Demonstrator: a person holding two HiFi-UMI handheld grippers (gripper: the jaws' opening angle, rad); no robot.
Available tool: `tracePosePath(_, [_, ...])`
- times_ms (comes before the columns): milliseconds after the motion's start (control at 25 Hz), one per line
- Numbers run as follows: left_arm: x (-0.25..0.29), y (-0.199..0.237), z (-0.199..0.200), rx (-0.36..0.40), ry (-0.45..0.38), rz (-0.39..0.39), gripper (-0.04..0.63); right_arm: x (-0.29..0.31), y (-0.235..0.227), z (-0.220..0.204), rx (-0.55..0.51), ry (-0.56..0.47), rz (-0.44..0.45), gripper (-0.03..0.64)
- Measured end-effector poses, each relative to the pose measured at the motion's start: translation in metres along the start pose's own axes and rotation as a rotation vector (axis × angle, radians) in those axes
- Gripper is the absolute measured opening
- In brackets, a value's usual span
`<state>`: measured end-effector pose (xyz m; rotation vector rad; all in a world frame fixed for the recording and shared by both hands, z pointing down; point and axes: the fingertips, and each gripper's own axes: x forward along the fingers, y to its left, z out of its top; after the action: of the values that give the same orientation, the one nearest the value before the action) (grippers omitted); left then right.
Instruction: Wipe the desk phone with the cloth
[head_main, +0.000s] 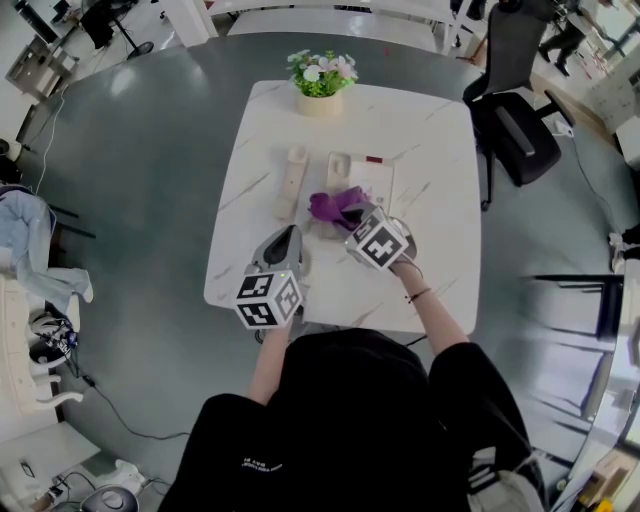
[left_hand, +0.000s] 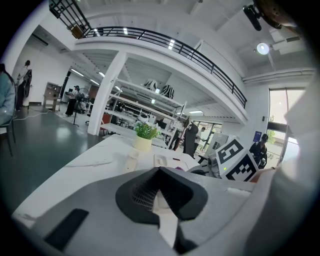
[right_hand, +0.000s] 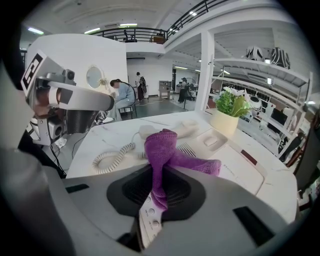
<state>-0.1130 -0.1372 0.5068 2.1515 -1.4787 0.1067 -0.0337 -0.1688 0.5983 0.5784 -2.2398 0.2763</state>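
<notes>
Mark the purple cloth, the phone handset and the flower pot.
purple cloth (right_hand: 161, 147): right gripper view, on its raised fold.
phone handset (head_main: 291, 182): head view, middle of its body.
flower pot (head_main: 318, 103): head view, on the pot's front wall.

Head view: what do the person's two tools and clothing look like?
The left tool and right tool: grey shells, dark ribbed inner pads, each carrying a white cube with black square markers. The person wears a black top and a thin right wristband.

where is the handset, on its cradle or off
Off. The handset lies flat on the table to the left of the phone base, and the cradle is empty.
</notes>
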Motion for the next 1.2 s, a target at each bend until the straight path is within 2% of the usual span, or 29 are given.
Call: tracePosePath(1200, [-0.004, 0.000, -0.001, 0.000, -0.006, 0.010, -0.002, -0.002, 0.032, -0.018, -0.044, 0.083, 0.086, 0.037])
